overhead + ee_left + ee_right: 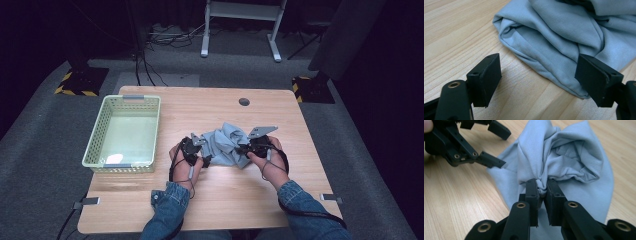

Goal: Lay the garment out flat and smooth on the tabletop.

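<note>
A pale green basket point(125, 131) sits at the left of the surface point(220, 200), with nothing in it that I can make out. The left tongs point(537, 75) gape wide around the cloth's point(226, 145) near edge without pinching it. The right tongs point(542, 188) are clamped on a bunched fold. The cloth lies crumpled mid-surface, so I'd say the handling has barely begun.
</note>
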`<move>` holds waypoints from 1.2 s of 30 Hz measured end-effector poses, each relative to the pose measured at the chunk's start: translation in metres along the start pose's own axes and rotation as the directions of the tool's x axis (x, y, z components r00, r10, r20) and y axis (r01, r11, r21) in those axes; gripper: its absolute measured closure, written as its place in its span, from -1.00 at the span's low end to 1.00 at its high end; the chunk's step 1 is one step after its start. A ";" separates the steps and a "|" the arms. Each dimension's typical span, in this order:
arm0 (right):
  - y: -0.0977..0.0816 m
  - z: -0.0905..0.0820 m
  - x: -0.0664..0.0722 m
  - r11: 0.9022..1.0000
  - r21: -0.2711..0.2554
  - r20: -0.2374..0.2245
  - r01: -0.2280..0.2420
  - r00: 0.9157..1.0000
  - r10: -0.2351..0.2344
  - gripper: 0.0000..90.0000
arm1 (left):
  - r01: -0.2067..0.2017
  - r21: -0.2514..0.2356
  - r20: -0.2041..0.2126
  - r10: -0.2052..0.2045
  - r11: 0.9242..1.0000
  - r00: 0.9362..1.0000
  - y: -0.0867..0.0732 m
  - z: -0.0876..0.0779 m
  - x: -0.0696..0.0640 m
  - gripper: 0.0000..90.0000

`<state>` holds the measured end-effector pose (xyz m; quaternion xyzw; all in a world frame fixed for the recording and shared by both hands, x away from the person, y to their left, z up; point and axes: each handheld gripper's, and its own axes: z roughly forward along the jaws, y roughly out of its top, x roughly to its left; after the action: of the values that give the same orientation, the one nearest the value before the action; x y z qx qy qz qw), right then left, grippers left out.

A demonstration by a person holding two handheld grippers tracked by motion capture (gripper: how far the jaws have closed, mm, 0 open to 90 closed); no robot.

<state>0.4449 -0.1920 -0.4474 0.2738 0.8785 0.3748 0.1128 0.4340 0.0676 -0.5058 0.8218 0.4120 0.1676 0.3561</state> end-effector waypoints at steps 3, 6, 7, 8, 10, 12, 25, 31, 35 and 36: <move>0.002 -0.005 -0.001 1.000 -0.020 0.014 -0.002 1.000 0.002 0.82 | 0.000 0.000 0.000 0.000 1.000 1.000 0.000 0.000 0.000 -0.54; 0.003 -0.012 -0.003 0.999 -0.038 0.025 -0.010 1.000 0.011 0.83 | 0.001 0.000 0.000 -0.001 1.000 1.000 0.000 0.000 0.000 -0.54; 0.004 -0.014 -0.005 0.999 -0.046 0.026 -0.018 0.999 0.019 0.83 | 0.000 -0.001 0.001 0.000 1.000 1.000 0.000 0.000 0.000 -0.54; 0.004 -0.017 -0.006 0.998 -0.052 0.030 -0.024 0.999 0.025 0.83 | -0.001 0.000 0.001 0.001 1.000 1.000 0.000 0.000 0.000 -0.54; 0.004 -0.022 -0.010 0.997 -0.063 0.039 -0.036 0.998 0.039 0.83 | 0.000 0.000 0.002 0.000 1.000 1.000 0.000 0.000 0.000 -0.54; 0.004 -0.026 -0.013 0.996 -0.073 0.050 -0.042 0.998 0.046 0.83 | -0.001 0.000 0.002 0.001 1.000 1.000 0.000 0.000 0.000 -0.54; 0.002 -0.051 -0.034 0.993 -0.101 0.136 -0.062 0.988 0.076 0.83 | -0.003 0.000 0.003 0.003 1.000 1.000 0.000 0.000 0.000 -0.55; -0.009 -0.067 -0.052 0.987 -0.117 0.184 -0.111 0.974 0.132 0.83 | -0.002 0.000 0.003 0.002 1.000 1.000 0.000 0.000 0.001 -0.54; -0.025 -0.082 -0.066 0.977 -0.128 0.239 -0.170 0.951 0.197 0.83 | -0.004 0.001 0.005 0.004 1.000 1.000 0.000 0.000 0.001 -0.55; -0.033 -0.086 -0.071 0.973 -0.127 0.254 -0.191 0.943 0.218 0.83 | -0.004 0.001 0.005 0.004 1.000 1.000 0.000 0.000 0.001 -0.55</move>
<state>0.4556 -0.3016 -0.4118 0.4052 0.8023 0.3881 0.2038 0.4347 0.0682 -0.5057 0.8232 0.4095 0.1662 0.3565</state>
